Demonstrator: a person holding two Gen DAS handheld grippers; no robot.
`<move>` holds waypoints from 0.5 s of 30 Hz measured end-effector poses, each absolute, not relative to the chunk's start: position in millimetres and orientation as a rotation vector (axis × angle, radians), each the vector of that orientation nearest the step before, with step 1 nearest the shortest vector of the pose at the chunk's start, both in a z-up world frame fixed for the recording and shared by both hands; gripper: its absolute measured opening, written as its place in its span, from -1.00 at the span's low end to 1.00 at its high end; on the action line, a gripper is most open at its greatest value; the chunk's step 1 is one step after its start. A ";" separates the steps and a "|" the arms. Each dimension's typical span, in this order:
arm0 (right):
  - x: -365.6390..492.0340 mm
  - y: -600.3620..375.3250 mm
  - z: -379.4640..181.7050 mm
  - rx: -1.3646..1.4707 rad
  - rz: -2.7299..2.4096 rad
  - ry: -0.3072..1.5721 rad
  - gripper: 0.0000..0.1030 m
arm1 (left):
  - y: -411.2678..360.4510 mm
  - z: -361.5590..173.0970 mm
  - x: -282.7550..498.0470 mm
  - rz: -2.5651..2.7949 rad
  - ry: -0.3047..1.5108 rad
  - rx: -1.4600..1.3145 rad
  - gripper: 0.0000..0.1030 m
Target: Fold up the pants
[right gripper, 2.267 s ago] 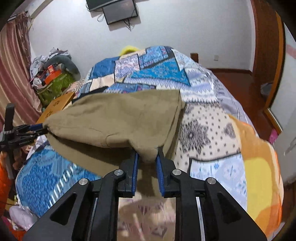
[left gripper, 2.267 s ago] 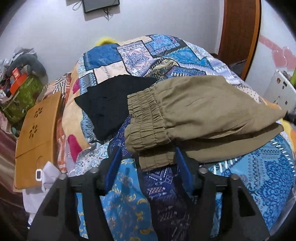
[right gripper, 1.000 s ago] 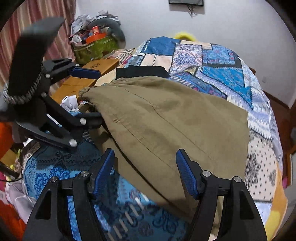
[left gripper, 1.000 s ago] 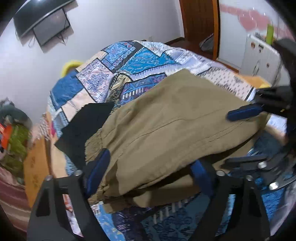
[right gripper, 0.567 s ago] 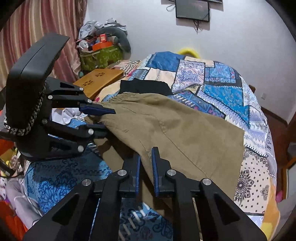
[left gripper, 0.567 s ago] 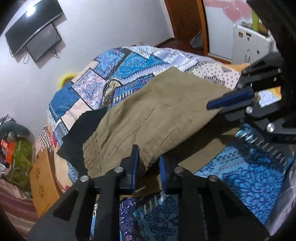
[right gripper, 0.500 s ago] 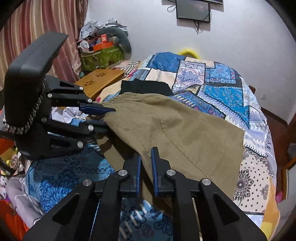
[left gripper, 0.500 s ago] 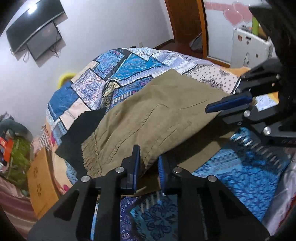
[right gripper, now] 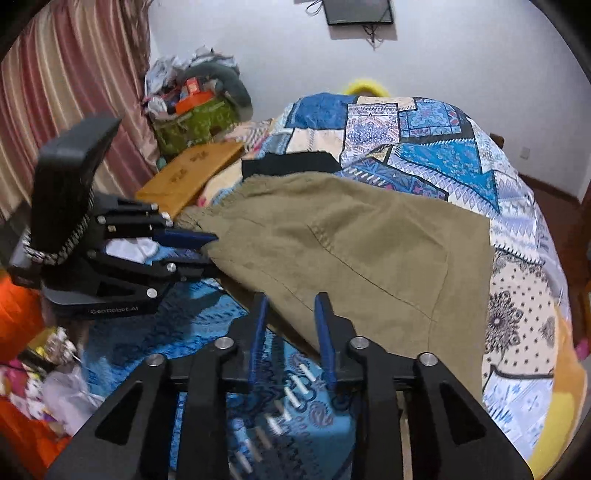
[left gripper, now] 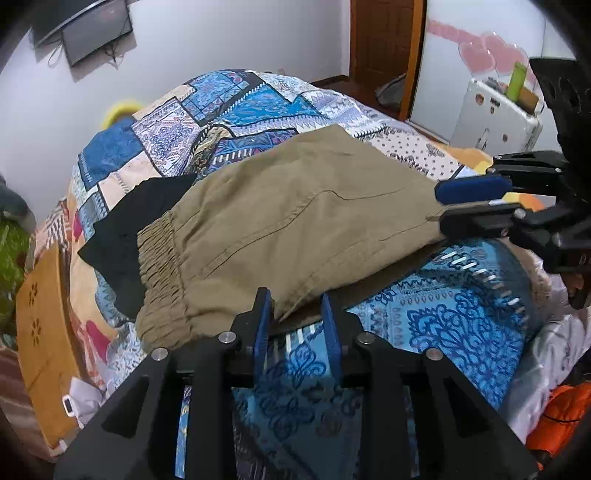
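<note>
– Pants first: where are they?

– Olive pants lie folded on the bed, spread over its patchwork quilt straight ahead of both claws. Their gathered waistband sits ahead and to the left of the left claw. The folded end reaches away ahead and to the right of the right claw.

– And the left claw, is it gripping?

– No, it is released. Its two blue-padded fingers stand apart, with the near edge of the pants lying loosely in the gap at their tips. The cloth is not pinched.

– The right claw?

– Released as well. Its fingers are parted, and the near fold of the pants lies at the gap between their tips. From the left wrist view it shows at the far right, one finger above the cloth edge and one below.

– How do the two stand to each other?

– Both are at the same long edge of the pants and well apart. The left claw appears to the left of the right claw, pointing in across the cloth.

– What else is around?

– A black garment lies ahead-left of the left claw, partly under the waistband. Further left, a wooden board leans at the bedside. Beyond it, far ahead-left of the right claw, stands a green bag heaped with clutter beside a striped curtain. A dark screen hangs on the wall far ahead of the right claw.
</note>
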State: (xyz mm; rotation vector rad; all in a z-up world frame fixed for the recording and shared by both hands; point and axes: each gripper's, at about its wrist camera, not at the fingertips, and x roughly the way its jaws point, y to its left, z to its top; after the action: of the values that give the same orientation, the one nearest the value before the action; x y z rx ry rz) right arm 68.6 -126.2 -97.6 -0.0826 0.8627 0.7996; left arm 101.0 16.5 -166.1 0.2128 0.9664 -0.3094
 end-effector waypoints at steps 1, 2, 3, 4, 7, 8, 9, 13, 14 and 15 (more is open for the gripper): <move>68.8 -127.9 -93.7 -0.068 0.798 0.853 -0.42 | 20.5 -162.2 100.1 -0.310 0.962 0.195 -0.43; 69.4 -128.7 -91.9 -0.061 0.795 0.846 -0.37 | 24.8 -157.1 99.4 -0.304 0.950 0.177 -0.43; 71.0 -129.4 -88.2 -0.048 0.788 0.835 -0.33 | 29.7 -151.0 99.2 -0.294 0.935 0.158 -0.43; 72.7 -129.3 -86.2 -0.039 0.783 0.830 -0.31 | 35.3 -144.5 100.4 -0.284 0.917 0.137 -0.43; 82.1 -125.8 -84.0 -0.008 0.765 0.823 -0.25 | 49.4 -131.9 110.2 -0.232 0.878 0.102 -0.31; 86.4 -122.3 -85.7 -0.006 0.755 0.831 -0.25 | 55.2 -129.4 116.0 -0.199 0.868 0.094 -0.22; 90.8 -120.7 -88.3 -0.005 0.753 0.841 -0.24 | 59.4 -128.4 120.3 -0.182 0.863 0.089 -0.18; 104.7 -112.0 -106.3 0.016 0.749 0.911 -0.05 | 80.7 -140.8 141.5 -0.120 0.890 0.043 -0.07; 107.3 -111.0 -111.6 0.022 0.750 0.930 -0.04 | 85.8 -148.0 146.7 -0.109 0.913 0.023 -0.07; 110.7 -109.9 -120.0 0.024 0.746 0.958 -0.04 | 90.2 -155.4 150.8 -0.103 0.936 0.004 -0.07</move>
State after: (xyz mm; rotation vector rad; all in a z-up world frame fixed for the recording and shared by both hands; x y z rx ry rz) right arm 110.7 -109.9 -120.0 0.0241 0.9579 0.7458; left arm 150.8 90.2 -155.4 0.0045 0.9359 -0.1029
